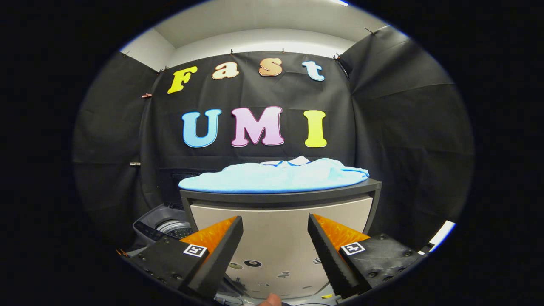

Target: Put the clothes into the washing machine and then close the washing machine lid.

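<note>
A light blue garment (276, 176) with a white collar lies spread flat on the dark top of a pale cabinet (280, 212), beyond and above my fingers. My gripper (275, 227) is open, its two black serrated fingers wide apart with nothing between them, pointing at the cabinet's front. The washing machine (168, 227) stands low to the left of the cabinet, beside my left finger; its lid is up and part of the drum opening shows.
Black cloth walls close the booth behind and on both sides. The cabinet front (276, 263) fills the space just ahead of my fingers. A fingertip of a hand (270, 301) shows below, between the fingers.
</note>
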The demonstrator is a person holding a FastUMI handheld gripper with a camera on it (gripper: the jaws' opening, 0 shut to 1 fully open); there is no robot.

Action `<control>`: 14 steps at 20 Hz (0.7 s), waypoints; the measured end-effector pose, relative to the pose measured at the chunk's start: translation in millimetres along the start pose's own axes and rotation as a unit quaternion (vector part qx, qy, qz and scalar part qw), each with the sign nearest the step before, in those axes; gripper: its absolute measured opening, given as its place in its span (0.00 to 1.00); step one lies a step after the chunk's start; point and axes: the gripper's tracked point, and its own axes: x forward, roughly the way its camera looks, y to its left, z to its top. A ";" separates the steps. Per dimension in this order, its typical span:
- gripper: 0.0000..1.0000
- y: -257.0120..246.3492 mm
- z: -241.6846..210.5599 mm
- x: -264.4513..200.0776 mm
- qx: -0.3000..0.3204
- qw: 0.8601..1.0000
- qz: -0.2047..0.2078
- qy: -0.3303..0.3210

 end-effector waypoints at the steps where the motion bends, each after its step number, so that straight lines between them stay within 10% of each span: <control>1: 0.98 0.8 5.9 3.2 0.000 1.000 0.000 -0.001; 14: 0.98 -1.6 92.6 122.1 0.010 1.000 -0.018 0.012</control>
